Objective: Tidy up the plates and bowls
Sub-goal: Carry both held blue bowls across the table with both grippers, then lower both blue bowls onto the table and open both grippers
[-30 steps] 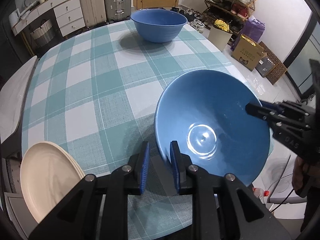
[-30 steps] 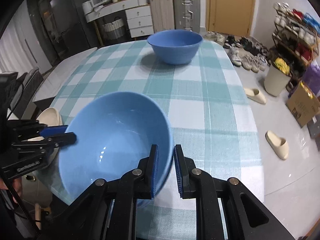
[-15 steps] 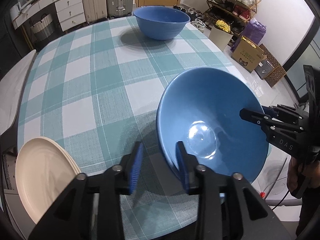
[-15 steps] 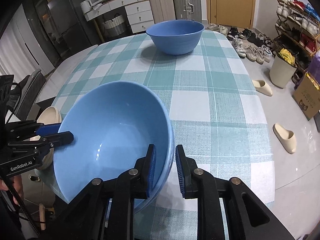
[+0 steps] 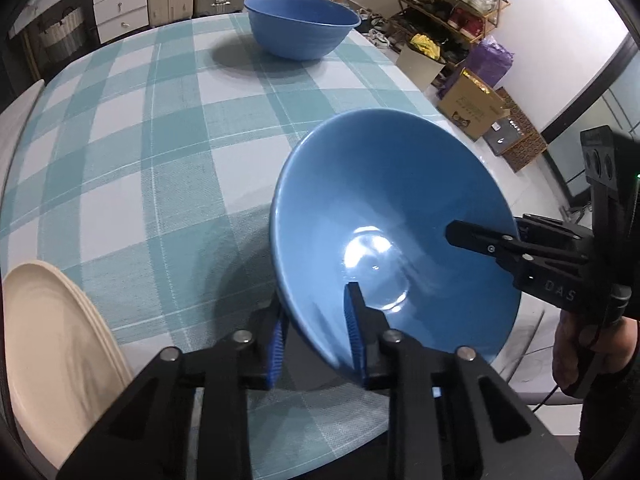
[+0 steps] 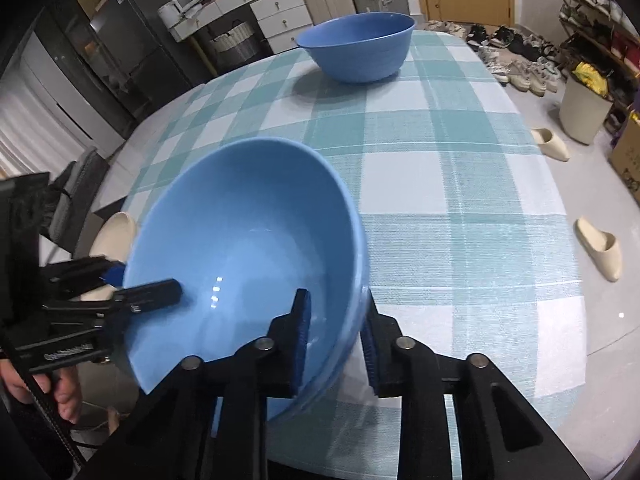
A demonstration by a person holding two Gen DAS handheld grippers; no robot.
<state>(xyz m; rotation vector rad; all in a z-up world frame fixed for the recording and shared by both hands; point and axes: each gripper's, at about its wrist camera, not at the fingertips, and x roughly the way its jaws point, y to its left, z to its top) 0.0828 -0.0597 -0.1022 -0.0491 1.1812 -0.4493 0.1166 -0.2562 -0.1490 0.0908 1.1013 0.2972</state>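
Over checked tablecloth (image 5: 168,168), both claws closing on tilted blue bowl (image 5: 400,216)

A glossy blue bowl (image 5: 400,232) sits tilted at the near edge of the table (image 5: 132,128), its open side tipped up and toward the near side, a light glare in its flat bottom. A second blue bowl (image 5: 301,24), the same shade, stands upright at the far end of the table, well apart from the first. A stack of cream plates (image 5: 52,360) lies at the near left edge, rims nested and slightly offset.
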